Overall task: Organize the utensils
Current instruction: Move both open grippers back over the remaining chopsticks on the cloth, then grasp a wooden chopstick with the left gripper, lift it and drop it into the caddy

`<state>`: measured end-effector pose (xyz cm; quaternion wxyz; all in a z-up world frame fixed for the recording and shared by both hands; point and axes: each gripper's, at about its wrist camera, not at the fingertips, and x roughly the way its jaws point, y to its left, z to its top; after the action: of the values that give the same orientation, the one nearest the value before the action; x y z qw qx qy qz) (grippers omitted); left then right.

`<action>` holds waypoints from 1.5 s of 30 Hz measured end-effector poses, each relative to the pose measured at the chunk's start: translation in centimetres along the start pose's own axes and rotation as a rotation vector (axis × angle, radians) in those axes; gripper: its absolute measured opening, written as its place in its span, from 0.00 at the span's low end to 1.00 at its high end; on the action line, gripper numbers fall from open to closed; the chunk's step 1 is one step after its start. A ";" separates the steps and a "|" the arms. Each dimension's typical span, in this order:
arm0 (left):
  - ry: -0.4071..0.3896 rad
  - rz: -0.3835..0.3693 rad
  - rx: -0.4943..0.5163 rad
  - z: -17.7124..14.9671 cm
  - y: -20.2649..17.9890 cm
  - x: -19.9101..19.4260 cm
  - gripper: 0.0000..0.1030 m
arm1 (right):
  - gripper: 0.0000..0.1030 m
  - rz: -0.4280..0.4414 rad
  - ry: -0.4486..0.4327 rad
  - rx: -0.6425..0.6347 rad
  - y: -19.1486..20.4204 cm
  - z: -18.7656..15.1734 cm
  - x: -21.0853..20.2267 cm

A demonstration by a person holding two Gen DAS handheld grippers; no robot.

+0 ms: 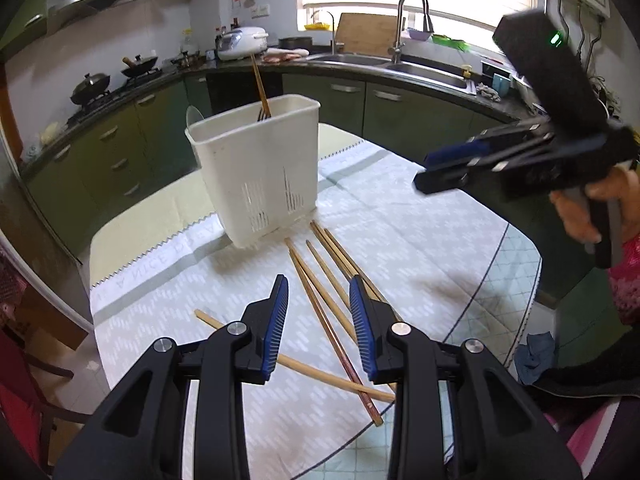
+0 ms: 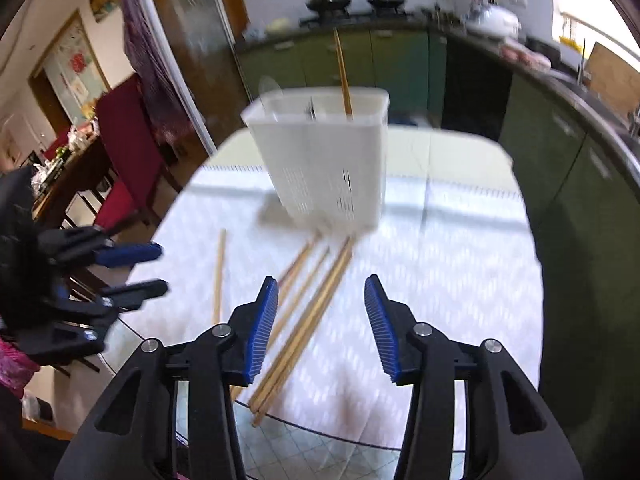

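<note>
1. The loose chopsticks (image 1: pixel 320 280) lie flat on the worktop (image 1: pixel 420 240), on the near side of the white utensil holder (image 1: pixel 256 168), fanning back from its base.
2. One chopstick (image 1: pixel 261 86) already stands inside the holder.
3. The left tool (image 1: pixel 318 308) hangs directly over the bundle, whose long axes run between its fingers; one stray stick crosses underneath.
4. The left tool looks nearer; the right tool (image 2: pixel 320 312) sits off to the bundle's side.
5. Both tools stand partly open, holding nothing, pads touching no stick.
</note>
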<state>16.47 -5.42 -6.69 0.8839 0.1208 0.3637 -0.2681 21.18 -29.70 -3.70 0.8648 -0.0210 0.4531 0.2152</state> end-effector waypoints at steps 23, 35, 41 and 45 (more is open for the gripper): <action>0.150 -0.049 0.383 -5.2 -2.2 2.7 0.30 | 0.32 0.110 0.088 -0.092 2.3 -3.5 1.0; 0.467 0.136 -0.488 -3.2 8.4 8.5 0.29 | 0.32 0.131 0.101 -0.075 2.2 -3.7 1.2; 0.508 0.235 -0.600 -0.8 9.4 10.7 0.28 | 0.32 0.151 0.073 -0.057 1.2 -4.1 0.3; 0.558 0.282 -0.669 -0.2 10.4 12.5 0.22 | 0.32 0.157 0.067 -0.042 0.1 -4.8 -0.3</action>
<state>29.58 -1.61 -15.50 0.7704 -0.0552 0.6345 0.0300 17.23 -30.82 -6.25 0.8290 -0.0108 0.4776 0.2909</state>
